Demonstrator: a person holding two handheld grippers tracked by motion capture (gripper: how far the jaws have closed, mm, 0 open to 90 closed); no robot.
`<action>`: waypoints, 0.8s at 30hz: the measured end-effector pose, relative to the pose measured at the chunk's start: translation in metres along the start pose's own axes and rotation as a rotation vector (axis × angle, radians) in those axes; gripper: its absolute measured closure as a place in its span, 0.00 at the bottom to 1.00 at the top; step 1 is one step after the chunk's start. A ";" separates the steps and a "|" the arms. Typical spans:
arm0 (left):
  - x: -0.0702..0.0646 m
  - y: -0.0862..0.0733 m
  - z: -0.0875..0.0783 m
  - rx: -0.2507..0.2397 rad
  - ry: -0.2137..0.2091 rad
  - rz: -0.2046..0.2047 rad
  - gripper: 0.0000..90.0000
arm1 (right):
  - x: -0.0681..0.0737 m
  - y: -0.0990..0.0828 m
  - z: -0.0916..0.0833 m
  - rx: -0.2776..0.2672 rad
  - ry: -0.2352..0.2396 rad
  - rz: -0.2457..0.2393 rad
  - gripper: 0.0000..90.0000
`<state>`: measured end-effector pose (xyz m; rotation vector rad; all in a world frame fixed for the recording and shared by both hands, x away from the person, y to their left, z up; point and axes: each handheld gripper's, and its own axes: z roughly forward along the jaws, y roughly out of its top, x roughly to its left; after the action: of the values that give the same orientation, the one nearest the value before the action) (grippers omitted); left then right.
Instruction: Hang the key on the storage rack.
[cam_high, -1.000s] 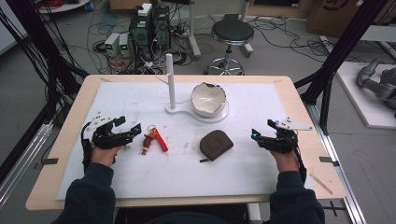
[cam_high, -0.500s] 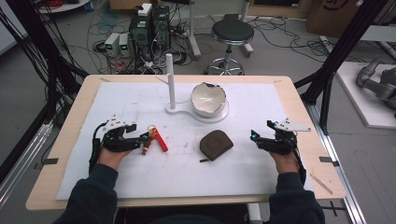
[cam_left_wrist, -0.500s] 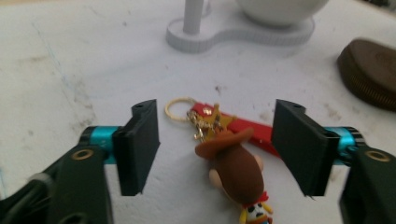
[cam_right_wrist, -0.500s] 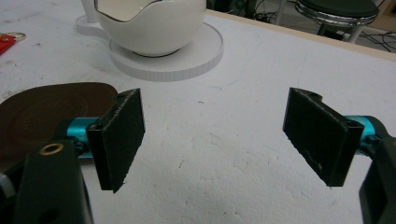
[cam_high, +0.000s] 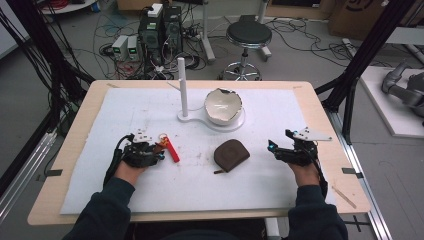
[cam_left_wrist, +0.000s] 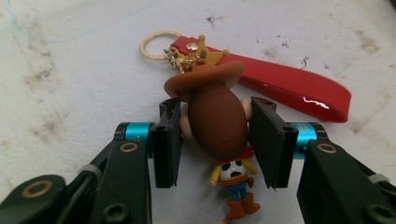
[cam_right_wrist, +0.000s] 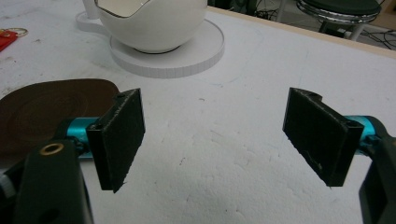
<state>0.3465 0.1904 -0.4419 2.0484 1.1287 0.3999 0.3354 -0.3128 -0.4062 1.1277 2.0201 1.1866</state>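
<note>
White foam table (cam_high: 280, 200): cowboy keychain (cam_left_wrist: 218, 122) between left gripper (cam_left_wrist: 216, 140) jaws, just closing, pads beside its head, not yet pressing; right gripper (cam_right_wrist: 212, 140) agape

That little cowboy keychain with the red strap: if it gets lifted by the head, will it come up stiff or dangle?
Probably dangle. The cowboy figure joins the red strap only through small gold links and a ring, so the strap would likely swing loose. The left hand-held gripper has been closing around the rounded, smooth-looking head, which might slip. It looks small, so presumably light.

Overhead camera faces forward; claw cameras sit close.
</note>
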 end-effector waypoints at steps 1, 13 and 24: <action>0.002 0.000 -0.002 -0.006 -0.005 -0.006 0.61 | 0.000 0.000 0.000 0.001 0.000 0.003 0.24; 0.017 0.034 -0.031 -0.301 -0.231 -0.097 0.62 | 0.000 0.000 0.000 -0.003 0.002 -0.001 0.24; 0.016 0.087 -0.051 -0.412 -0.270 -0.064 0.62 | 0.002 0.002 0.002 -0.008 0.010 0.004 0.24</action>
<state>0.3771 0.1990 -0.3444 1.6437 0.8629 0.2851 0.3366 -0.3101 -0.4053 1.1245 2.0201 1.2029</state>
